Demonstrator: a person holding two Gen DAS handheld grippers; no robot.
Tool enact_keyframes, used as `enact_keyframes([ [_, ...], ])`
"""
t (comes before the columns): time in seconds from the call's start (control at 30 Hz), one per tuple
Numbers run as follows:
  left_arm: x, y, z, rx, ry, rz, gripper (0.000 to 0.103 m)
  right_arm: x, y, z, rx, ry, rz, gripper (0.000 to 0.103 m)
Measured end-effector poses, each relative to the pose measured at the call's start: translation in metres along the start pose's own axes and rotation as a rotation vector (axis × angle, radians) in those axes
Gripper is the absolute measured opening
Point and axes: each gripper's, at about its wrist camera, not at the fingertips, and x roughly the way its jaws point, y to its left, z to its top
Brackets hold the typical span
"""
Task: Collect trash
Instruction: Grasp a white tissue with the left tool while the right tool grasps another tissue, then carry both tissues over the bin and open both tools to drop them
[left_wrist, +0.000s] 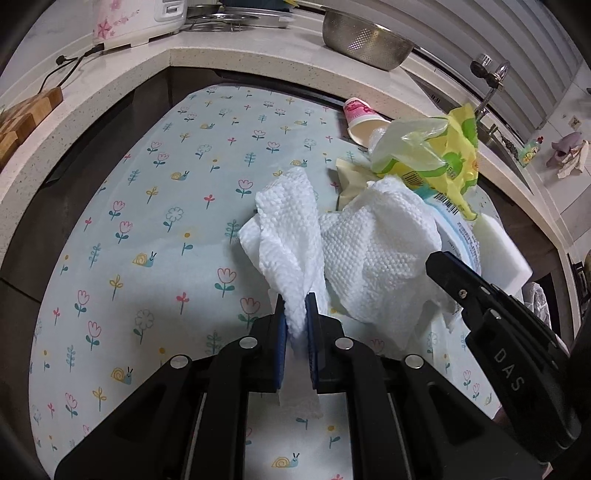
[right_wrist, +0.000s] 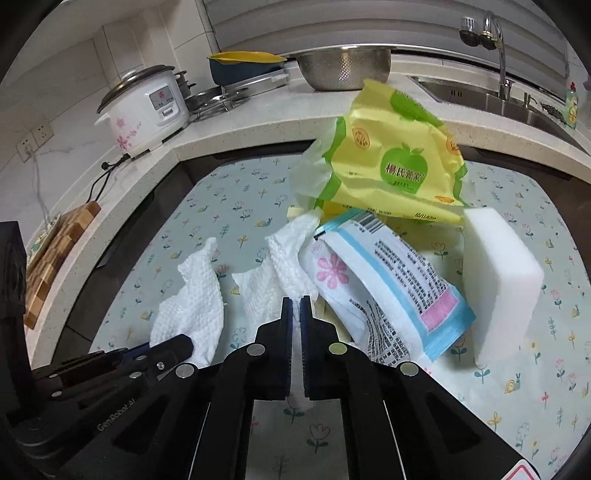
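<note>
My left gripper (left_wrist: 295, 306) is shut on a crumpled white paper towel (left_wrist: 288, 229), holding it over the flowered mat (left_wrist: 147, 221). My right gripper (right_wrist: 295, 306) is shut on a second white paper towel (right_wrist: 291, 251); the towel my left gripper holds shows in that view too (right_wrist: 192, 291). Around that towel lies a pile of trash: a yellow-green wrapper (right_wrist: 391, 162), a white and blue wipes packet (right_wrist: 388, 288), a white sponge block (right_wrist: 498, 280), and a tipped paper cup (left_wrist: 362, 122). The right gripper's body (left_wrist: 498, 325) shows at the right of the left wrist view.
A stone counter (left_wrist: 258, 51) wraps around the mat. On it stand a rice cooker (right_wrist: 144, 110), a steel colander (right_wrist: 343, 66), a wooden board (right_wrist: 55, 251) and a sink with tap (right_wrist: 495, 55). A power cord (right_wrist: 103, 177) trails on the counter.
</note>
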Motion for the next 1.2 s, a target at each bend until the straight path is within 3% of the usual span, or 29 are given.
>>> enact_keyframes([
  [0.27,-0.033,-0.034,-0.008,0.050,-0.047,-0.025,0.009,-0.067,-0.007,0.015,0.005,-0.115,0.001,0.004],
  [0.5,-0.057,-0.073,-0.018,0.108,-0.080,-0.052,0.009,-0.124,-0.036,0.017,0.036,-0.201,-0.029,0.004],
  [1.2,-0.082,-0.259,-0.077,0.381,-0.090,-0.161,0.009,-0.241,-0.193,-0.042,0.238,-0.310,-0.231,0.004],
])
